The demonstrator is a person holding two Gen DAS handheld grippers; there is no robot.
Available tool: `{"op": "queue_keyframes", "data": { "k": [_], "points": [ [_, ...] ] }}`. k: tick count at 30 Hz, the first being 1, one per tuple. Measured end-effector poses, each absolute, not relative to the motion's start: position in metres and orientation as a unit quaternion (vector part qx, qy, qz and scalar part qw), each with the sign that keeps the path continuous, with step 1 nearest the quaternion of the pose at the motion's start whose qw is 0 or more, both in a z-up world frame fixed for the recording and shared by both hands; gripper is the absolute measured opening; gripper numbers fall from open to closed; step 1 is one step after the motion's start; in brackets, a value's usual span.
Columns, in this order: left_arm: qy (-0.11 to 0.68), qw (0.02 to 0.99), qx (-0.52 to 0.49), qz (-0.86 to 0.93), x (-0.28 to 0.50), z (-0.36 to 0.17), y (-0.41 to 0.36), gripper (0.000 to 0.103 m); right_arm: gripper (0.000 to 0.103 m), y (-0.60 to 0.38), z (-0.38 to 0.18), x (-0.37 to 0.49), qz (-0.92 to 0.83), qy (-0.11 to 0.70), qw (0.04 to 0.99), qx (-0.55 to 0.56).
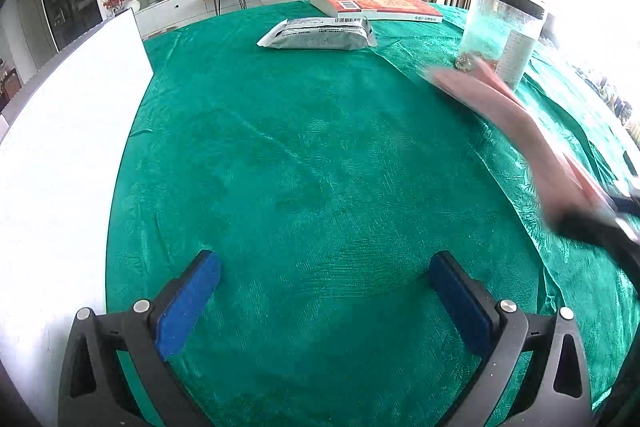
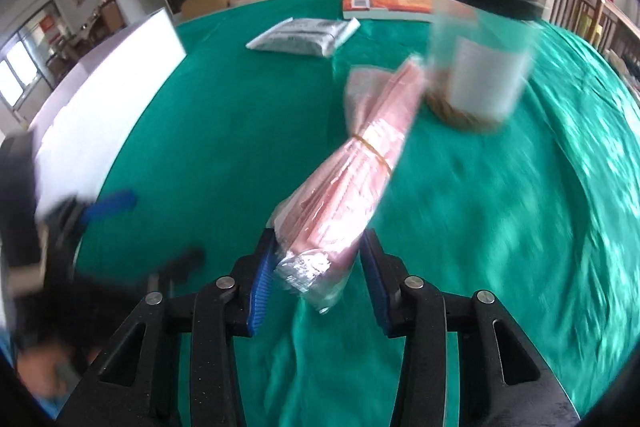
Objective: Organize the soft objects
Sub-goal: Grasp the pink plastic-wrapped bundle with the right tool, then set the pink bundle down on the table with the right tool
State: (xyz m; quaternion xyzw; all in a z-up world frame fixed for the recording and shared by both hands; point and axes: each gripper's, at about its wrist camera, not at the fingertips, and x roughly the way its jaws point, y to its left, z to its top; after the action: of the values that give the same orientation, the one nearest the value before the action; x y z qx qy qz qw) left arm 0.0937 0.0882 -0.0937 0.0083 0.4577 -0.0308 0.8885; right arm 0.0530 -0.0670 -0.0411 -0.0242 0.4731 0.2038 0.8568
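A long pink bundle in clear plastic, bound by a rubber band, sticks out forward and up from my right gripper. Both blue pads press on its near end, so the gripper is shut on it above the green cloth. In the left wrist view the same bundle is a blurred streak at the right. A grey-white soft pack lies flat further back on the table. My left gripper hangs open over bare cloth, holding nothing; its blue pad shows at the left of the right wrist view.
A clear jar with a black lid stands right behind the bundle's far tip. An orange book lies at the back of the table. A white box lines the left side. The green tablecloth is wrinkled.
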Motion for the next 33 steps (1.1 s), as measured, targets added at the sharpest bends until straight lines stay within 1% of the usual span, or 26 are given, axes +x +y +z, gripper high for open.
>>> {"op": "queue_keyframes", "data": {
  "k": [4,7,12,18,20,21,22,24,25,26,30,33],
  "points": [
    [0.458,0.889,0.008,-0.030,0.094,-0.094,0.088,0.103,0.043,-0.103,-0.037,0.010,0.182,0.470,0.863,-0.034],
    [0.458,0.889,0.008,-0.030,0.093,-0.093,0.089,0.103,0.042,-0.122,-0.037,0.003,0.145,0.459,0.875,-0.057],
    [0.457,0.889,0.008,-0.030,0.093,-0.094,0.088,0.103,0.042,-0.153,-0.046,0.035,0.092,0.447,0.888,-0.054],
    [0.457,0.889,0.008,-0.030,0.093,-0.093,0.088,0.103,0.043,-0.167,-0.052,0.104,0.099,0.415,0.902,-0.057],
    [0.457,0.889,0.008,-0.030,0.093,-0.094,0.088,0.103,0.050,-0.170,-0.051,0.122,0.108,0.400,0.909,-0.055],
    [0.457,0.889,0.008,-0.030,0.093,-0.094,0.088,0.103,0.060,-0.170,-0.052,0.129,0.108,0.399,0.909,-0.056],
    [0.457,0.889,0.008,-0.030,0.093,-0.094,0.088,0.103,0.065,-0.171,-0.053,0.135,0.103,0.405,0.907,-0.054],
    [0.457,0.889,0.008,-0.029,0.093,-0.094,0.088,0.103,0.065,-0.176,-0.051,0.130,0.091,0.408,0.908,-0.038],
    [0.457,0.889,0.008,-0.029,0.093,-0.094,0.088,0.103,0.070,-0.178,-0.049,0.123,0.090,0.404,0.910,-0.029],
    [0.458,0.889,0.007,-0.029,0.093,-0.094,0.089,0.103,0.072,-0.180,-0.048,0.114,0.085,0.401,0.912,-0.021],
    [0.461,0.887,0.000,-0.015,0.097,-0.093,0.088,0.103,0.073,-0.189,-0.050,0.073,0.063,0.385,0.921,0.012],
    [0.472,0.881,-0.020,0.014,0.111,-0.092,0.085,0.103,0.073,-0.194,-0.058,0.064,0.063,0.398,0.914,0.039]
  ]
}}
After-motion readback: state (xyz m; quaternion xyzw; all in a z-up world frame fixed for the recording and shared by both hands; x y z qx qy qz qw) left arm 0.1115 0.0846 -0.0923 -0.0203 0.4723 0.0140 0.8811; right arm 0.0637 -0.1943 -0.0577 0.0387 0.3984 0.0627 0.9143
